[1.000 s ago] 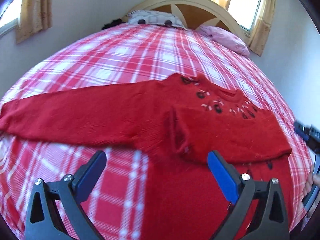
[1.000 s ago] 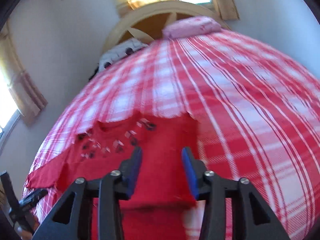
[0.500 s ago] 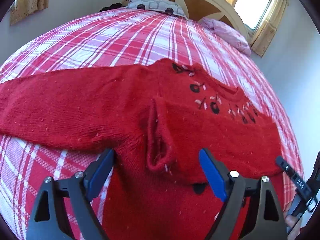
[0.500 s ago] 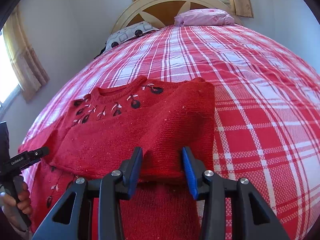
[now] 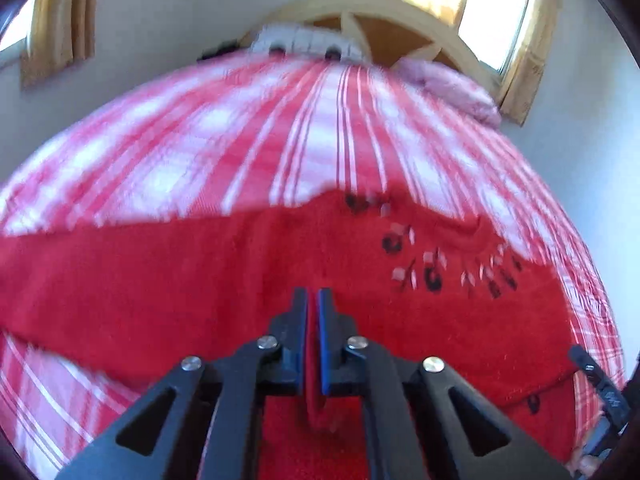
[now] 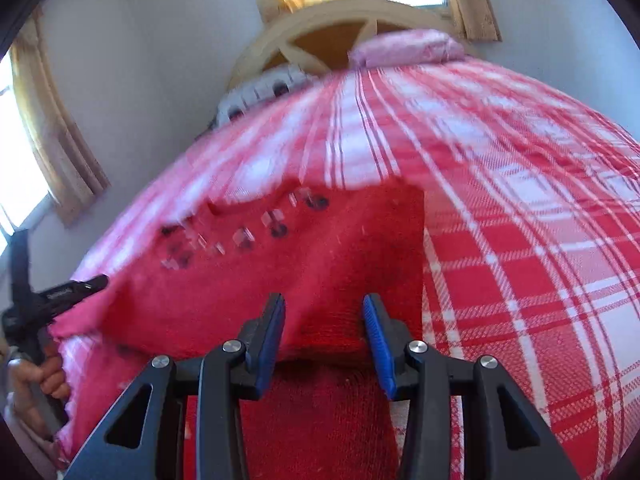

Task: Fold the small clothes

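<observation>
Left wrist: claw (image 5: 313,300) pinching sweater (image 5: 160,272)

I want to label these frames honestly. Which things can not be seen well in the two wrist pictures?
- Left wrist view: the red knitted sweater hem is cut off by the lower edge and hidden behind the left gripper.
- Both views: the sweater's dark embroidered motifs are motion-blurred, shapes unreadable.
- Right wrist view: the right gripper hides the folded sleeve edge below it.

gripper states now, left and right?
Left gripper: shut on the red knitted sweater.
Right gripper: open, fingers straddling a sweater fold.
</observation>
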`<act>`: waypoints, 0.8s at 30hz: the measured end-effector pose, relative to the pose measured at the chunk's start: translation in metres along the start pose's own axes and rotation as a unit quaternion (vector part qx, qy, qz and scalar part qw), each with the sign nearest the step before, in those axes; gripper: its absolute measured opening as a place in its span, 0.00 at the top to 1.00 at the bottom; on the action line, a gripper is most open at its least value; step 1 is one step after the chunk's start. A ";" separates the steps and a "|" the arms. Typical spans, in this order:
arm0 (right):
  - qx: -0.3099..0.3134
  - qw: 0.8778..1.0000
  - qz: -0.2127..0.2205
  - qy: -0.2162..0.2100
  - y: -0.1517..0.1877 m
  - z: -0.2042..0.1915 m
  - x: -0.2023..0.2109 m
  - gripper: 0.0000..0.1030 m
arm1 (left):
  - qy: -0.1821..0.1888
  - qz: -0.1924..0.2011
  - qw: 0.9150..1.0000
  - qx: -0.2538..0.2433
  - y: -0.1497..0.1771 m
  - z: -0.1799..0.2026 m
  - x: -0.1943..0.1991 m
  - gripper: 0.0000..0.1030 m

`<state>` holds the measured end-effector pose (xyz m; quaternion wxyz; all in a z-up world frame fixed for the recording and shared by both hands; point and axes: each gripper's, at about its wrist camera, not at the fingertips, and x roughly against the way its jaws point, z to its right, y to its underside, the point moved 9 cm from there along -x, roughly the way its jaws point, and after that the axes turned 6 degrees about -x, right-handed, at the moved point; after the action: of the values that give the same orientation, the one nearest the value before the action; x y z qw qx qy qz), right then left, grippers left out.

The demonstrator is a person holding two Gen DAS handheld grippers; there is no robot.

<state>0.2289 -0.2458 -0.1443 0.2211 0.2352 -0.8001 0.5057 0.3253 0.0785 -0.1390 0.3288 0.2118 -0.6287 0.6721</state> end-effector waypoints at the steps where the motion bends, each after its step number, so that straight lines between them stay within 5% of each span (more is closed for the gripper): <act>1: -0.003 1.000 0.012 -0.004 -0.003 -0.001 0.007 0.59 | -0.010 0.011 1.000 -0.003 -0.006 -0.004 0.002 0.94; 4: -0.012 1.000 0.018 -0.001 -0.006 0.001 0.023 0.58 | -0.050 0.010 0.999 -0.009 -0.018 -0.021 -0.001 0.94; 7: -0.012 1.000 -0.002 0.004 0.003 0.002 0.022 0.58 | -0.015 -0.015 1.000 -0.011 -0.011 -0.016 -0.002 0.91; 9: -0.005 1.000 -0.014 0.014 0.013 0.004 0.018 0.58 | 0.023 -0.049 0.998 -0.018 0.009 -0.003 -0.001 0.77; 11: 0.000 1.000 -0.023 0.018 0.023 0.005 0.013 0.58 | 0.061 -0.083 0.995 -0.012 0.031 0.009 0.000 0.41; 13: 0.000 0.999 -0.031 0.021 0.029 0.005 0.009 0.58 | 0.084 -0.099 0.992 0.004 0.053 0.017 0.003 0.33; 20: 0.008 0.999 -0.030 0.022 0.031 0.003 0.008 0.58 | 0.087 -0.081 0.993 0.020 0.067 0.031 0.004 0.38; 22: 0.004 0.999 -0.028 0.021 0.031 0.005 0.009 0.58 | 0.105 -0.079 0.991 0.019 0.061 0.038 -0.001 0.65; 24: -0.005 0.999 -0.026 0.023 0.031 0.008 0.010 0.58 | 0.107 -0.084 0.990 0.021 0.061 0.040 -0.007 0.68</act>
<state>0.2017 -0.2431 -0.1638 0.2540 0.2434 -0.7906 0.5012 0.2822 0.0378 -0.1820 0.4450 0.1975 -0.5556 0.6740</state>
